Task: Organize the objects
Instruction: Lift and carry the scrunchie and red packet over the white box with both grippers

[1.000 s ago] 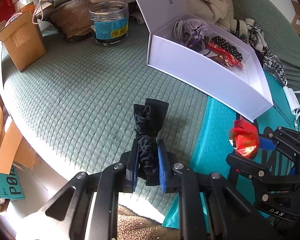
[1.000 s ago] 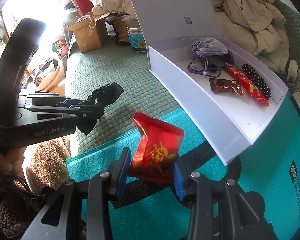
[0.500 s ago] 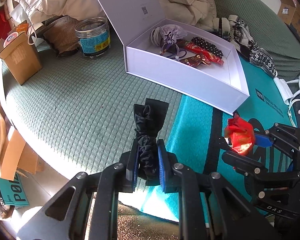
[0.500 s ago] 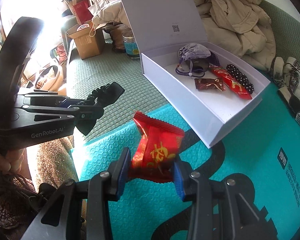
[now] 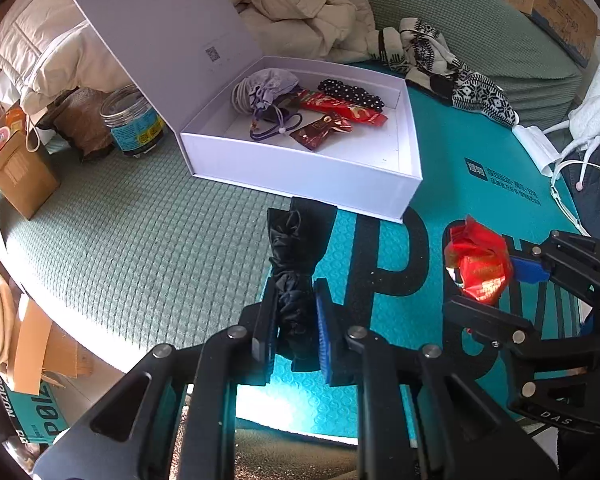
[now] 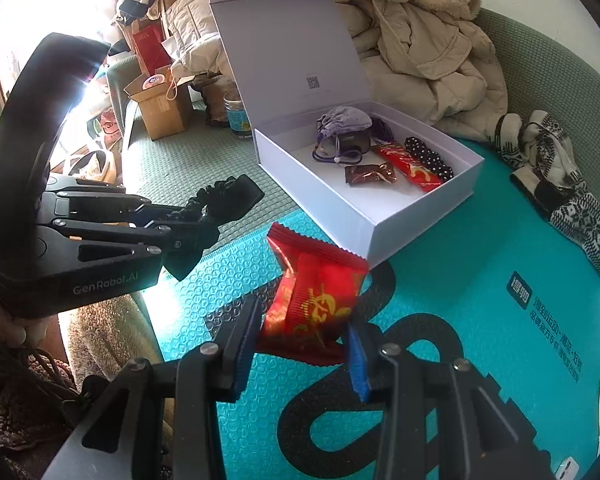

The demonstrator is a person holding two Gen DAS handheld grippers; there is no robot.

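My left gripper (image 5: 296, 320) is shut on a black scrunchie with a bow (image 5: 294, 256), held above the teal mat in front of the open white box (image 5: 300, 168). It also shows in the right wrist view (image 6: 220, 200). My right gripper (image 6: 302, 344) is shut on a red snack packet (image 6: 316, 292), also held above the mat; the packet shows in the left wrist view (image 5: 478, 264). The white box (image 6: 340, 208) holds a lilac pouch (image 6: 342, 120), a purple hair tie, a brown packet, a long red packet and a dotted black scrunchie (image 5: 350, 94).
The teal mat (image 6: 460, 320) lies on a green bedspread (image 5: 120, 240). A glass jar (image 5: 132, 128) and a cardboard box (image 5: 18, 172) stand left of the box. Beige coats (image 6: 420, 48) and patterned knitwear (image 6: 560, 184) lie behind and right. The bed edge is at lower left.
Both grippers have pulled back and to the right, away from the white box, still holding their items. The box now sits farther off and more of the teal mat shows.
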